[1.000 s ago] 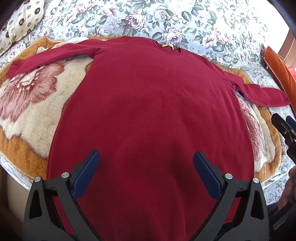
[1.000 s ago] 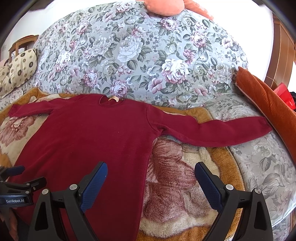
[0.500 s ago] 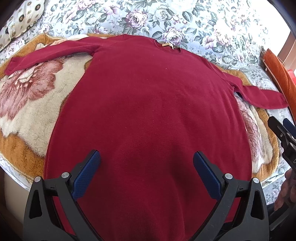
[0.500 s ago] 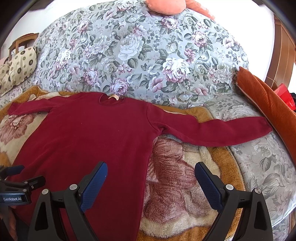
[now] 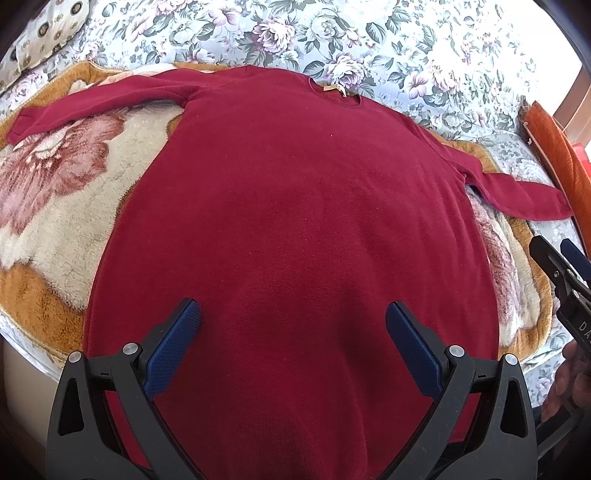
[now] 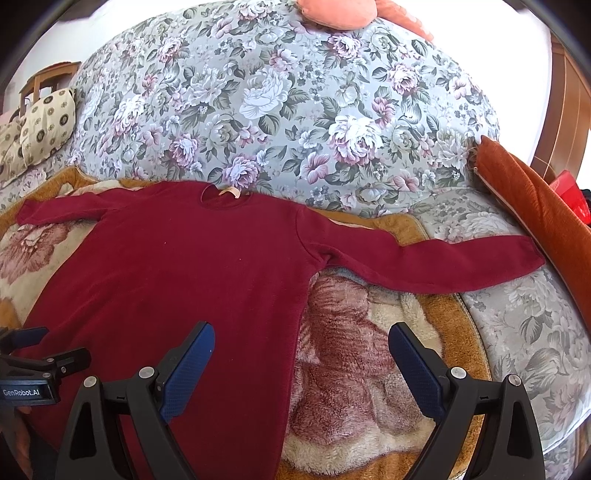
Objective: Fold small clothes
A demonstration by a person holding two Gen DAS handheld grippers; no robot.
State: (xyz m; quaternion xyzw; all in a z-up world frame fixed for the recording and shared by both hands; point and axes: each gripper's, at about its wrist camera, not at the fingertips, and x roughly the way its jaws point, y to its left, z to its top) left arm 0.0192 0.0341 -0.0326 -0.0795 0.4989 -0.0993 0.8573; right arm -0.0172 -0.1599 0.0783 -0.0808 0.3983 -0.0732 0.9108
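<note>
A dark red long-sleeved sweater (image 5: 295, 229) lies flat and spread out on a fluffy flower-patterned blanket (image 5: 55, 221), neck away from me, both sleeves stretched sideways. My left gripper (image 5: 293, 317) is open and empty, hovering over the sweater's lower middle. My right gripper (image 6: 301, 339) is open and empty over the sweater's right side edge (image 6: 295, 332) and the blanket (image 6: 351, 369). The right sleeve (image 6: 443, 262) reaches toward an orange cushion. Each gripper shows at the edge of the other's view: the right one (image 5: 561, 273), the left one (image 6: 33, 362).
The blanket lies on a floral-covered sofa or bed (image 6: 295, 110). An orange cushion (image 6: 535, 206) stands at the right, patterned cushions (image 6: 40, 122) at the far left, a pink cushion (image 6: 336, 14) on top at the back.
The left wrist view has shifted slightly; the sweater sits a little lower and more to the right in it. The right gripper has barely moved. Both stay open.
</note>
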